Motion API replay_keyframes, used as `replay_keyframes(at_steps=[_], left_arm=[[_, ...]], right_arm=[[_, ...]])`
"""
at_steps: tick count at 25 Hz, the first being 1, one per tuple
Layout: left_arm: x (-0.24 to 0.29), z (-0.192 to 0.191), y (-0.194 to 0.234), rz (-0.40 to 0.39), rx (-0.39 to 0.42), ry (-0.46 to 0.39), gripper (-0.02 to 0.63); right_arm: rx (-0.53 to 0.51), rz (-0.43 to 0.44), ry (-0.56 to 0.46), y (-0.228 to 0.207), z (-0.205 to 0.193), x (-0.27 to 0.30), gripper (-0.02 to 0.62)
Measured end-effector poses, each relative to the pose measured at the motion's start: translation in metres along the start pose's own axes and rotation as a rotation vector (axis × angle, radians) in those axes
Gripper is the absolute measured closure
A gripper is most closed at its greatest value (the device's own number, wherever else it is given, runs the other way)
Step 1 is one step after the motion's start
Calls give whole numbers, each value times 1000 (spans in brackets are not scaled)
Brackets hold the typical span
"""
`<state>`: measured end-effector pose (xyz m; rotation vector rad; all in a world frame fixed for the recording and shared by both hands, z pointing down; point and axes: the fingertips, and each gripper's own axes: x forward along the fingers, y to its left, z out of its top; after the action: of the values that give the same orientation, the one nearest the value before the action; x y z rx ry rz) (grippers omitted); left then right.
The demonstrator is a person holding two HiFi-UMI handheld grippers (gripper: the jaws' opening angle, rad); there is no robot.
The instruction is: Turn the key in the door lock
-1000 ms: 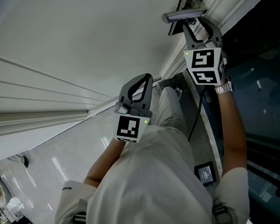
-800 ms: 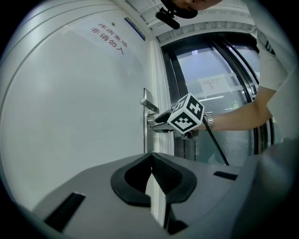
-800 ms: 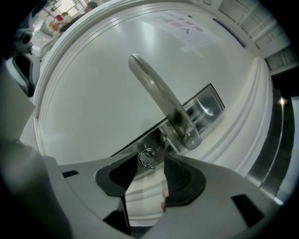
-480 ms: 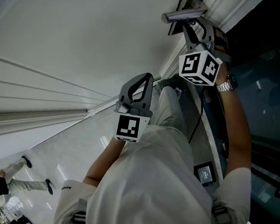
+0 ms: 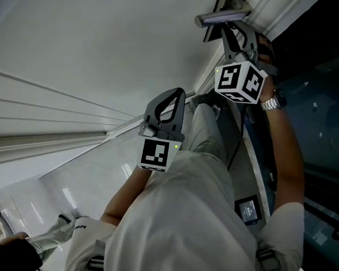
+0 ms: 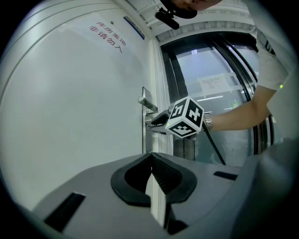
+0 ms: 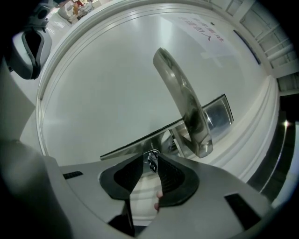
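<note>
Right gripper (image 7: 150, 156), jaws just closed to a tip-only pinch on the key (image 7: 152, 161) below the door handle (image 7: 184, 102), may slip off when twisting; left gripper (image 6: 152, 156) is closed, empty

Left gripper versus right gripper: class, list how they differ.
Place: the left gripper hangs clear of the door; the right gripper sits under the handle. Jaws: the left gripper's are together, empty; the right gripper's have just been closing and pinch the key. Both face the door.

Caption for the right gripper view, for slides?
Right claw, jaws just closing, pinches the key in the door beneath the lever handle.
</note>
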<state>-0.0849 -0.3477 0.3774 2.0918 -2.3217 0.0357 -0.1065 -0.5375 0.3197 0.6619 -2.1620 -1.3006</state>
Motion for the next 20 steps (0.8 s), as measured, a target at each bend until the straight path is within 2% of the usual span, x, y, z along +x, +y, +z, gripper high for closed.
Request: replay_keyframes(at_steps=[5, 10, 20], left_arm=[[0, 0, -1, 0, 5, -2, 598], [-1, 0, 1, 9, -2, 0, 597], [-3, 1, 1, 9, 1, -2, 598]], right_arm=[[30, -13, -1, -2, 3, 2, 516], [33, -45, -1, -6, 3, 1, 567], [70, -68, 6, -8, 3, 0, 583]])
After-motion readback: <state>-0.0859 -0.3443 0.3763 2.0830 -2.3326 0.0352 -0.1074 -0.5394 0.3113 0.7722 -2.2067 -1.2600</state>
